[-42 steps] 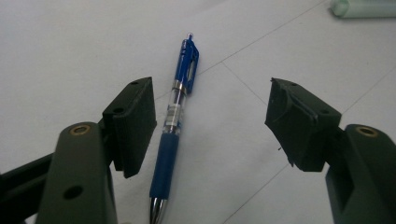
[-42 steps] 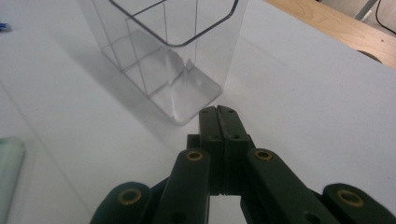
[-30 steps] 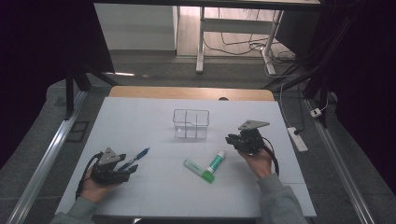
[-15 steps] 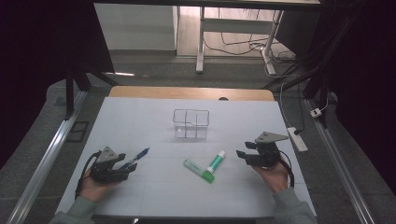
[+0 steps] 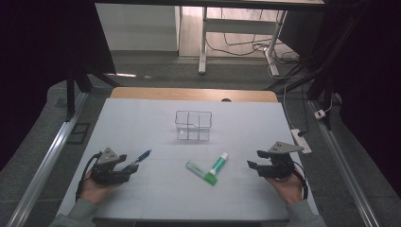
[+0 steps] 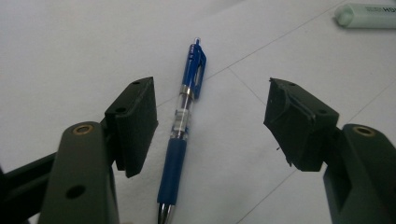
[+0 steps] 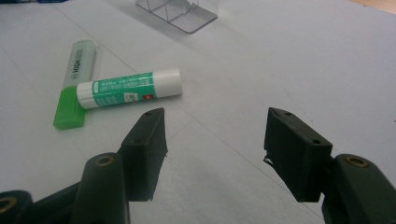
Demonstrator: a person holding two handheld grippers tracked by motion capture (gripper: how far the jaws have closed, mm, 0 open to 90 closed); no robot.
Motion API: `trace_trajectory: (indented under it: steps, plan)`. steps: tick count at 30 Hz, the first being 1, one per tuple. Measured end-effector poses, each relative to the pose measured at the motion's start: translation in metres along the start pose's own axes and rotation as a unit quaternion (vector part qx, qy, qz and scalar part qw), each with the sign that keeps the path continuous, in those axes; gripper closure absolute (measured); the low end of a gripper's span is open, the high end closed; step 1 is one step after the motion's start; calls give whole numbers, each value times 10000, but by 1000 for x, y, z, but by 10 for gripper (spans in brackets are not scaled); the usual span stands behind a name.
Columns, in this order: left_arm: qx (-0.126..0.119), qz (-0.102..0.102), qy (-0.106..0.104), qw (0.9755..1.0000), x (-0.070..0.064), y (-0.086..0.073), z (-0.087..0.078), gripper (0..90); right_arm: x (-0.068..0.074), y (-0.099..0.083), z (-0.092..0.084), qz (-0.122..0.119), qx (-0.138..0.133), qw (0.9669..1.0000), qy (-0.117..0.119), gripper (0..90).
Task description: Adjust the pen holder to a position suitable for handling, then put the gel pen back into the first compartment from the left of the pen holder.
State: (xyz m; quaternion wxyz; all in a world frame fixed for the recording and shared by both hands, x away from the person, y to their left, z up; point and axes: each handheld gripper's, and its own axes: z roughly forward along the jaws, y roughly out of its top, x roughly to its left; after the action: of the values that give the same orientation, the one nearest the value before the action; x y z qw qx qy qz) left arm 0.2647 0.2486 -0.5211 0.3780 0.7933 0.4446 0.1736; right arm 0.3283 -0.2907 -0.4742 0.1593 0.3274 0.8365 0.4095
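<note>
A blue pen [image 6: 184, 121] lies on the white table between the jaws of my left gripper [image 6: 212, 98]; the pads stand wide apart and do not touch it. In the high view the left gripper [image 5: 128, 169] is at the near left with the pen [image 5: 142, 156] poking out ahead. A green and white glue stick [image 7: 128, 87] rests against a green highlighter [image 7: 74, 84] mid-table. My right gripper [image 7: 217, 123] sits to their right; its jaws have just been opening, with nothing between them. In the high view the right gripper [image 5: 254, 166] is right of the glue stick [image 5: 219, 163].
A clear divided container [image 5: 193, 125] stands at the middle of the table, beyond the highlighter [image 5: 201, 172]. The table's wooden far edge [image 5: 189, 93] lies behind it. A power strip [image 5: 300, 139] lies off the table's right side.
My right gripper has moved right and toward the near edge, away from the container and glue stick. The left gripper, pen, glue stick and highlighter have stayed put.
</note>
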Motion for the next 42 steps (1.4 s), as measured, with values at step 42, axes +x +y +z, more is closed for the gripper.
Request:
trace_trajectory:
  steps: [42]
  plan:
    - [1123,677,177,9912,11,40,2,259,0,0,-7,-131,112,9998,53,389]
